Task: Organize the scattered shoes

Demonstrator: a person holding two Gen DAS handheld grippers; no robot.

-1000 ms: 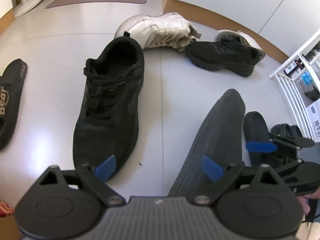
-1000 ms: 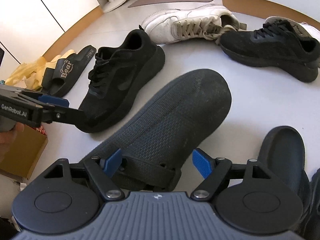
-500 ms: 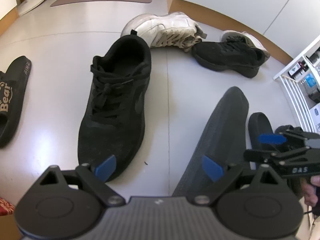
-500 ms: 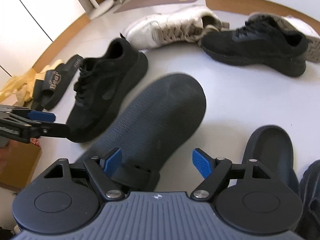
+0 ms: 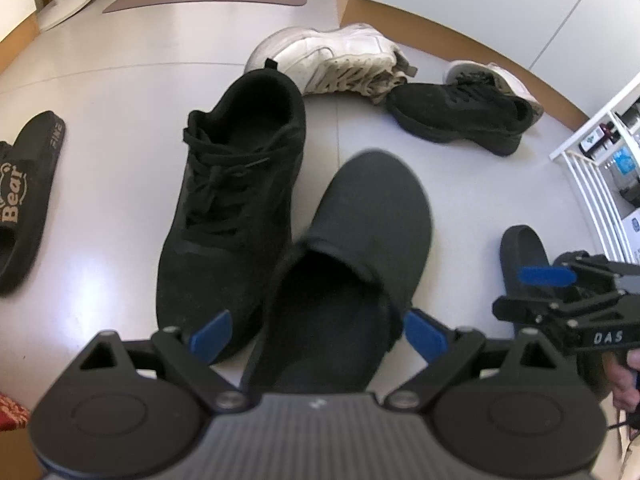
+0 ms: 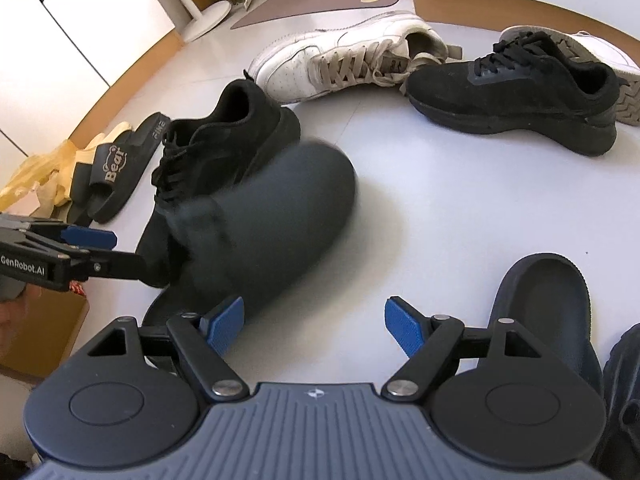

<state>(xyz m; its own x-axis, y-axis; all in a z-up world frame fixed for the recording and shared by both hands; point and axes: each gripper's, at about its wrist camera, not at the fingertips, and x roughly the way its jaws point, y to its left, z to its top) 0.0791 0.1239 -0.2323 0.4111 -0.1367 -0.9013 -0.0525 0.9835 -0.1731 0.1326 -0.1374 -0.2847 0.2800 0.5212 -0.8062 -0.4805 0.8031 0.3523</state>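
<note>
A dark grey closed-toe slipper [image 5: 372,208] lies upright, toe away from me, against a black lace-up sneaker [image 5: 236,200]. Its open heel end sits between the fingers of my left gripper [image 5: 317,336], which stands open; the blue pads do not seem to press on it. In the right wrist view the slipper [image 6: 280,220] is blurred and lies left of my right gripper [image 6: 314,324], which is open over bare floor with nothing between its fingers. The left gripper [image 6: 100,256] shows there at the left edge. The right gripper [image 5: 560,300] hovers above a dark slide sandal [image 5: 520,252].
A white sneaker [image 5: 340,60] and a black sneaker [image 5: 460,120] lie farther back, with another white shoe [image 5: 504,76] behind. A black "Bear" slide [image 5: 24,200] is at the left. A white rack [image 5: 588,184] stands at the right. A cardboard box [image 6: 40,332] and a yellow bag [image 6: 36,176] are by the left wall.
The grey slipper, sole-up between the right gripper's fingers before, has turned upright and shifted left to lie between the left gripper's fingers. The right gripper now has nothing between its fingers.
</note>
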